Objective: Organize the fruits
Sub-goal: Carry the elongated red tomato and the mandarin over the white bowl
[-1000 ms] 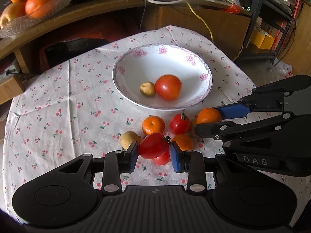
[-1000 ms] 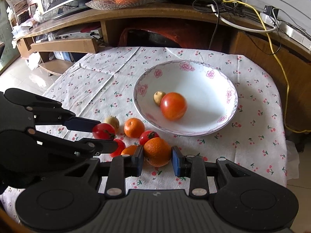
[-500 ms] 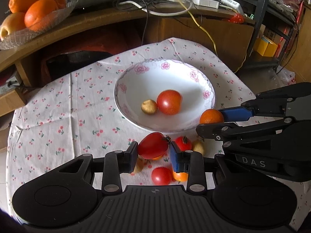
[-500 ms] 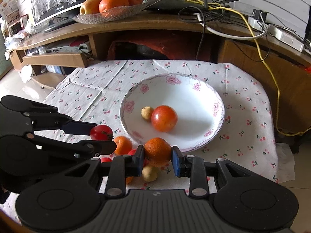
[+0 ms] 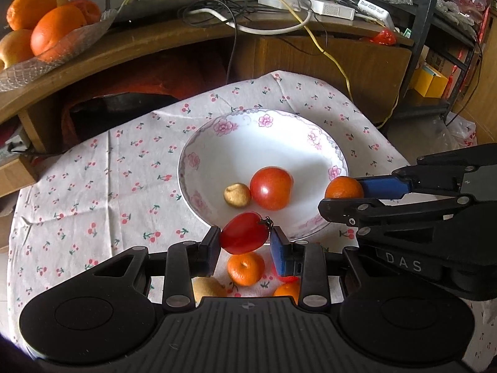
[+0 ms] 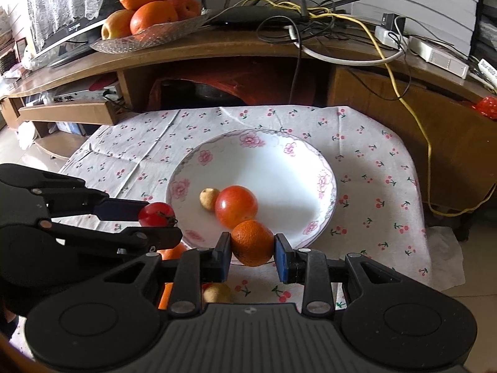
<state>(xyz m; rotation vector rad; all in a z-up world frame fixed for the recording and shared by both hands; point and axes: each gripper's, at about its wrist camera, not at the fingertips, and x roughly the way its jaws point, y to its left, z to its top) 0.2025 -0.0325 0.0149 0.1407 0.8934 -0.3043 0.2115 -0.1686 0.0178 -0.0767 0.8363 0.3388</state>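
Bowl (image 5: 337,152) holds 2 items so far: big tomato (image 5: 271,188) + small brown fruit (image 5: 237,195). We carry 2 more over its near rim: left gripper (image 5: 245,245) clamped on red tomato (image 5: 244,232), right gripper (image 6: 253,253) clamped on orange (image 6: 252,242). Approx. 4 fruits (image 5: 245,268) remain on tablecloth (image 5: 93,180), partly hidden.

A white cotton tablecloth printed with small red cherries (image 6: 366,155) covers the low table, creased along fold lines on its left side. Behind it runs a curved brown wooden shelf unit (image 6: 217,46). On its top sits a cut-glass dish (image 6: 146,39). A flat black router with upright antennas (image 6: 257,15) lies near the middle, with a long yellow cable (image 6: 394,84) trailing down the cabinet front and a loop of thick white cable (image 6: 341,59) beside it. White power strips (image 6: 435,52) rest at the right end. In the dark recess below is what may be a metal pot (image 6: 214,91). A black metal rack (image 5: 419,31) stands at the right, with a yellow box (image 5: 431,80) beside it.
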